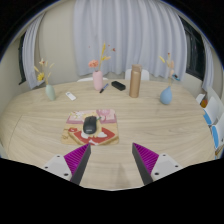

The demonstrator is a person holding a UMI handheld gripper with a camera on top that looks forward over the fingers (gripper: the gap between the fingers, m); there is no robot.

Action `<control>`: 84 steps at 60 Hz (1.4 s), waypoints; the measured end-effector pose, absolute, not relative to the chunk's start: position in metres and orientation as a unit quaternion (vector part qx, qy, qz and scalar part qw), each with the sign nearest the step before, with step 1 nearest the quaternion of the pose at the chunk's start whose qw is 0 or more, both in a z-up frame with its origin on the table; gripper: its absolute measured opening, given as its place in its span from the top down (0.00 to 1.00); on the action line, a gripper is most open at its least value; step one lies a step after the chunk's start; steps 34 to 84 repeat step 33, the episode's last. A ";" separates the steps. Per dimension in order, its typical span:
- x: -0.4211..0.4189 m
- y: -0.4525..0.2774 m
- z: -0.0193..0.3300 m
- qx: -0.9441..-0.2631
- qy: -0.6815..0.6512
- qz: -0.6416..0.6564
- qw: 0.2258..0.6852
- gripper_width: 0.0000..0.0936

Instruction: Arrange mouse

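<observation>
A dark computer mouse (90, 124) lies on a patterned red and cream mouse mat (93, 129) on the pale wooden table (150, 125). My gripper (112, 162) is above the table's near side, with the mouse and mat just beyond the left finger (77, 160). The fingers stand wide apart with bare table between them. The gripper is open and holds nothing.
Along the far side stand a teal vase (50, 91), a pink vase (98, 80), a tall cardboard tube (134, 81) and a blue vase (166, 96). A small white item (70, 96) and a dark item (118, 85) lie near them. Curtains hang behind.
</observation>
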State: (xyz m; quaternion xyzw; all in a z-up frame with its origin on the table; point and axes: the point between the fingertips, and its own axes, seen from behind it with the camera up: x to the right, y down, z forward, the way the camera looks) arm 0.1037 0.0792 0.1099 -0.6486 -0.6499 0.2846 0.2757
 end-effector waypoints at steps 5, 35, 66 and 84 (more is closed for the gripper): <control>0.148 0.106 0.114 -0.655 -0.647 0.274 0.278 0.08; 0.266 0.190 0.123 -0.654 -0.645 0.252 0.303 0.08; 0.266 0.190 0.123 -0.654 -0.645 0.252 0.303 0.08; 0.266 0.190 0.123 -0.654 -0.645 0.252 0.303 0.08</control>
